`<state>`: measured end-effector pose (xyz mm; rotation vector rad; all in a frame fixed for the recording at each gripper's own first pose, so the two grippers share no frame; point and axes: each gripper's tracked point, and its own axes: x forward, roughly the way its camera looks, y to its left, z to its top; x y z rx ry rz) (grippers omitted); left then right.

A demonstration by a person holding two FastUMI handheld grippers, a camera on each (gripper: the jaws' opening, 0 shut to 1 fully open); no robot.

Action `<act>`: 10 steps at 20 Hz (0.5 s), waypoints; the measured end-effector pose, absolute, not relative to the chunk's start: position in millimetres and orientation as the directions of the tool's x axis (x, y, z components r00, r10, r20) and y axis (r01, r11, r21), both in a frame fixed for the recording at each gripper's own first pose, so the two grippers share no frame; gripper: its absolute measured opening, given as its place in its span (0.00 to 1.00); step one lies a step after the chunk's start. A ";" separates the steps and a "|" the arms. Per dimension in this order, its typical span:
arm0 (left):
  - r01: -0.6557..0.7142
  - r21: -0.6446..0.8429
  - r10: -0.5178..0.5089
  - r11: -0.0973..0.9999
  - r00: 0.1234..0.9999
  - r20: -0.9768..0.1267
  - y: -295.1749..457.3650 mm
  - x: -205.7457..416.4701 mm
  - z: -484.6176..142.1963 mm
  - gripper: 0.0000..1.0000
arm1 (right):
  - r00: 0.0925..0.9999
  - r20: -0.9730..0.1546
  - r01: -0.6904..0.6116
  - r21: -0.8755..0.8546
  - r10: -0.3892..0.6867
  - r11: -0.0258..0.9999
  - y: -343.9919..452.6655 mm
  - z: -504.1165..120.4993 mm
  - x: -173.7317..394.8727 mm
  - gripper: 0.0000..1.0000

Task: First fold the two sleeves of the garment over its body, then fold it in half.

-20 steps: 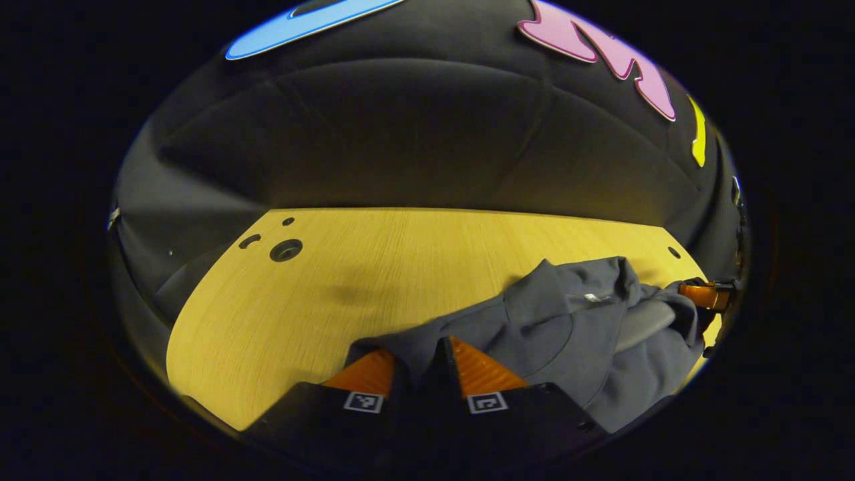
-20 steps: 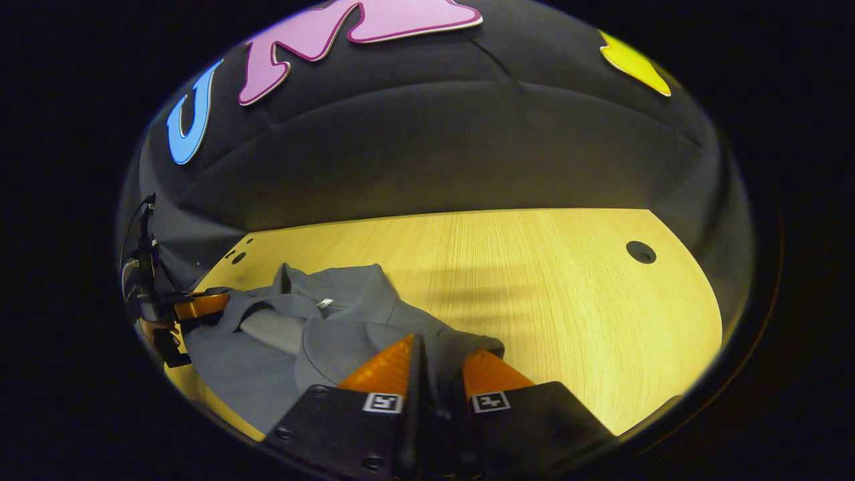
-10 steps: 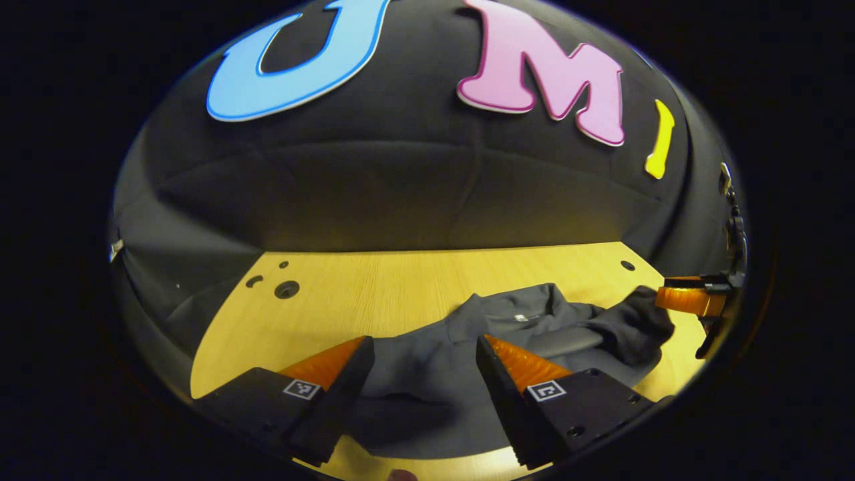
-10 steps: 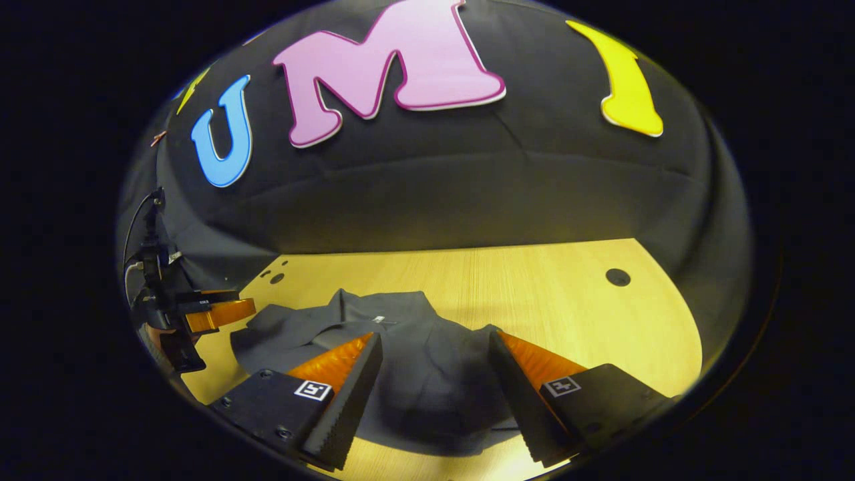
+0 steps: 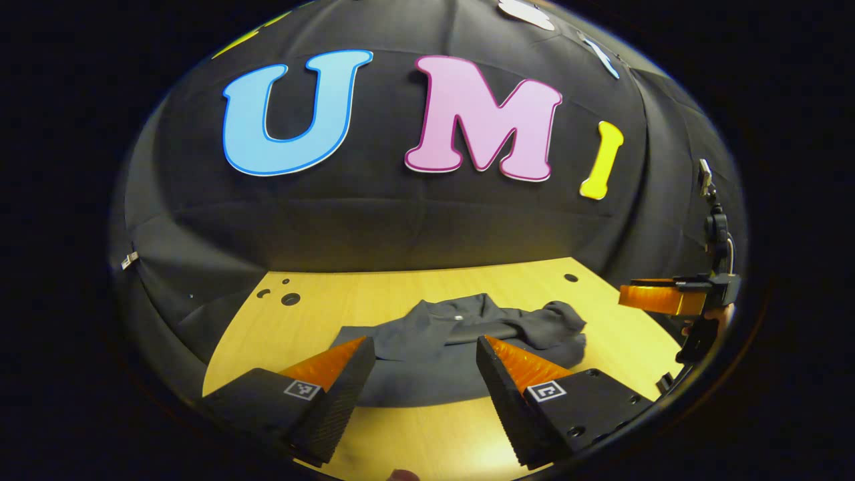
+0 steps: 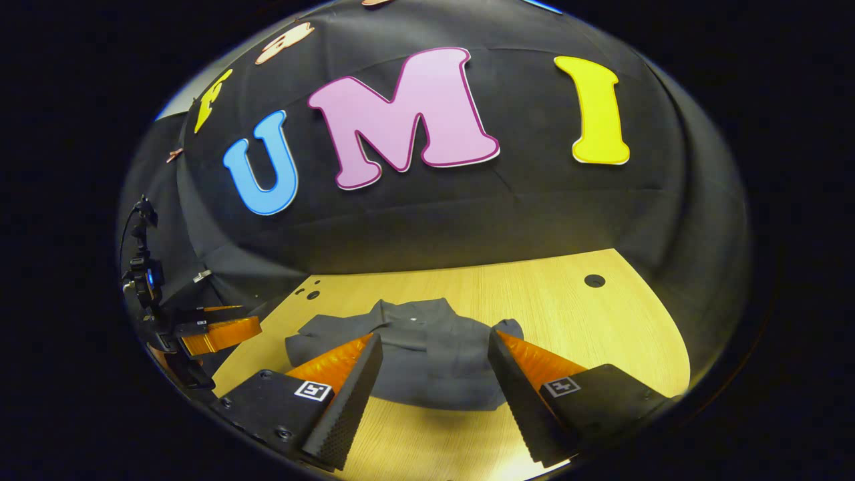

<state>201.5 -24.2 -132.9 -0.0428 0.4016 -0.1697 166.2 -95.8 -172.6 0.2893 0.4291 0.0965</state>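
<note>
A dark grey garment (image 5: 461,341) lies folded into a compact bundle on the wooden table (image 5: 374,297), collar toward the far wall. In the right gripper view the same garment (image 6: 427,347) sits in the middle of the tabletop (image 6: 568,314). My left gripper (image 5: 421,351) hangs open above its near edge, nothing between the fingers. My right gripper (image 6: 434,347) is open too, raised over the garment's near side. The right gripper (image 5: 661,297) appears at the right edge of the left gripper view, and the left gripper (image 6: 217,331) at the left edge of the right gripper view.
Small round holes (image 5: 290,298) mark the table's far left corner, and another hole (image 6: 594,280) sits at the far right. Bare wood surrounds the garment on all sides. The black cloth wall rises right behind the table's far edge.
Both grippers, shut on the garment's cloth one second ago, have opened and let go. They have since lifted and drawn back toward the near edge; the garment lies still.
</note>
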 end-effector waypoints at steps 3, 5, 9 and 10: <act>0.138 -0.110 -0.170 0.984 0.911 -0.375 -29.3 168.2 -123.3 0.96 | 0.918 -0.367 -0.036 0.297 0.149 0.954 -91.8 -155.9 138.3 0.98; 0.151 -0.126 -0.188 0.981 0.910 -0.371 -36.7 147.4 -123.5 0.96 | 0.922 -0.356 -0.042 0.307 0.155 0.951 -86.6 -149.2 120.6 0.98; 0.164 -0.125 -0.200 0.978 0.901 -0.385 -46.3 116.3 -128.4 0.96 | 0.911 -0.362 -0.073 0.329 0.197 0.942 -78.4 -147.1 91.2 0.98; 0.159 -0.129 -0.197 0.979 0.898 -0.394 -50.0 109.6 -130.7 0.96 | 0.909 -0.361 -0.090 0.316 0.207 0.945 -80.6 -146.8 87.4 0.98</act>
